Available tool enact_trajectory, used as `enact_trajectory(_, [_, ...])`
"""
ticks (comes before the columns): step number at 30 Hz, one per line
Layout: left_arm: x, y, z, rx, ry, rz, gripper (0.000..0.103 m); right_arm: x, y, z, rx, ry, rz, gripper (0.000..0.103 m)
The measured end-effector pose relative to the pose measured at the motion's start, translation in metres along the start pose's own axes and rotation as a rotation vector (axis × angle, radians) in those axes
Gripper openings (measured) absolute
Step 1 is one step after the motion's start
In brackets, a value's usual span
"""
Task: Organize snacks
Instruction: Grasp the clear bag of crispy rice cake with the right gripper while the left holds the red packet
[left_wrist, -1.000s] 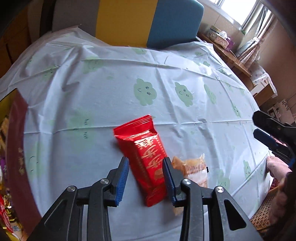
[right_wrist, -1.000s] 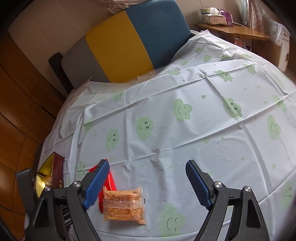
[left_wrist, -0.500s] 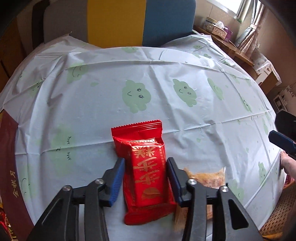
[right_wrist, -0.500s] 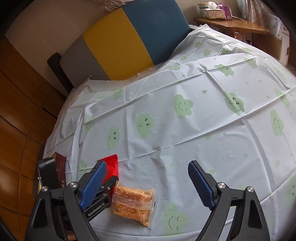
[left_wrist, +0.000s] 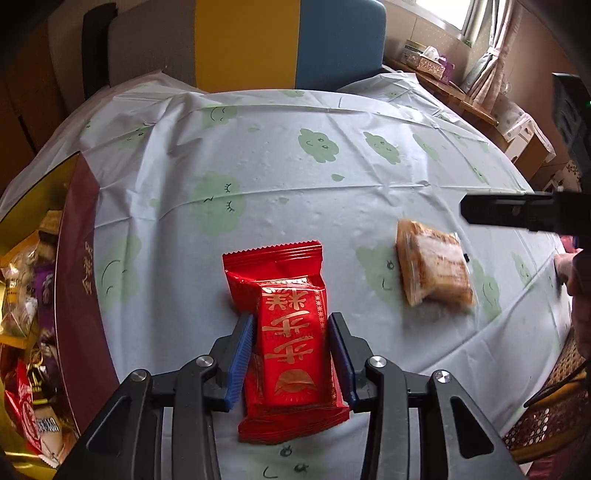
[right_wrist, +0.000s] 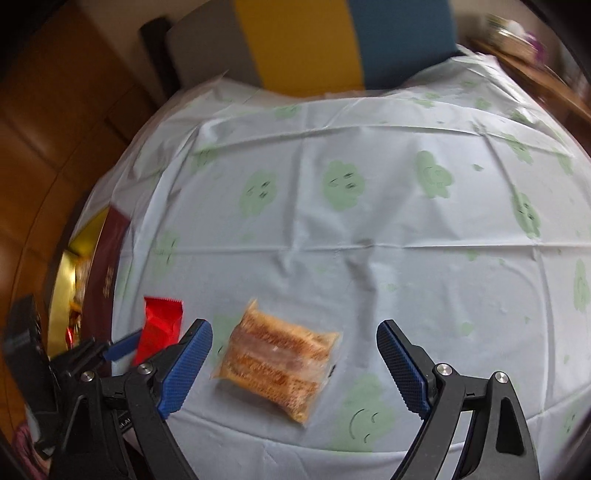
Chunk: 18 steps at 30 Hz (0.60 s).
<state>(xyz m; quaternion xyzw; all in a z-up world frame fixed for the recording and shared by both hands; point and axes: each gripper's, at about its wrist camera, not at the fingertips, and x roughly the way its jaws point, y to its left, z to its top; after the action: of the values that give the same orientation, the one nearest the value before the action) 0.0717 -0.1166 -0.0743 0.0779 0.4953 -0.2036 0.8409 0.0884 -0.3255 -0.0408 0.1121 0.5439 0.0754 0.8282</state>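
Between my left gripper's (left_wrist: 291, 334) two blue pads lies the red snack packet (left_wrist: 290, 339), flat on the pale tablecloth (left_wrist: 332, 155) with its gold lettering facing up and its crimped far end pointing away from me. My left jaws stand partly open, one pad along each long side of the packet; the pads look to be right against the wrapper's edges, though I cannot tell whether they press on it. To the left of that hand sits the dark red box (left_wrist: 79, 258) with its gold lining, already holding a jumble of wrapped snacks (left_wrist: 26, 295). Off to the right of the red packet, well apart from it, is the clear-wrapped orange-brown snack (left_wrist: 434, 267), lying at a slant on one of the green cloud faces printed on the cloth. My right gripper (right_wrist: 293, 356) hangs over that snack with its jaws spread wide — they have just been opening further — and the clear packet (right_wrist: 277, 363) lies on the cloth between the two blue fingers, nearer the left one, touched by neither. From the right wrist view I can also see the red packet's (right_wrist: 160, 330) top end and one blue pad of my left gripper (right_wrist: 123, 347) beside it — the picture is a little blurred there. Beyond the table stands a chair back (left_wrist: 243, 40) in grey, yellow and blue.
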Motion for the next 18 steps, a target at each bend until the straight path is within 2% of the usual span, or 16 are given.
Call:
enact_trajectory(6, [-0.001, 0.001, -0.007, 0.015, -0.033, -0.004, 0.043, 0.014, 0.031, -0.016, -0.221, 0.103, -0.034, 0.094])
enact_trajectory(9, [0.001, 0.003, -0.007, 0.006, -0.044, -0.021, 0.043, 0.014, 0.043, -0.02, -0.343, 0.13, -0.077, 0.101])
enact_trajectory(11, [0.001, 0.005, -0.007, -0.004, -0.048, -0.034, 0.043, 0.017, 0.046, -0.02, -0.407, 0.149, -0.112, 0.101])
enact_trajectory(16, [0.002, 0.007, -0.008, -0.015, -0.061, -0.047, 0.043, 0.035, 0.051, -0.02, -0.528, 0.197, -0.174, 0.101])
enact_trajectory(18, [0.002, 0.009, -0.008, -0.024, -0.064, -0.055, 0.043, 0.042, 0.052, -0.019, -0.547, 0.178, -0.196, 0.101])
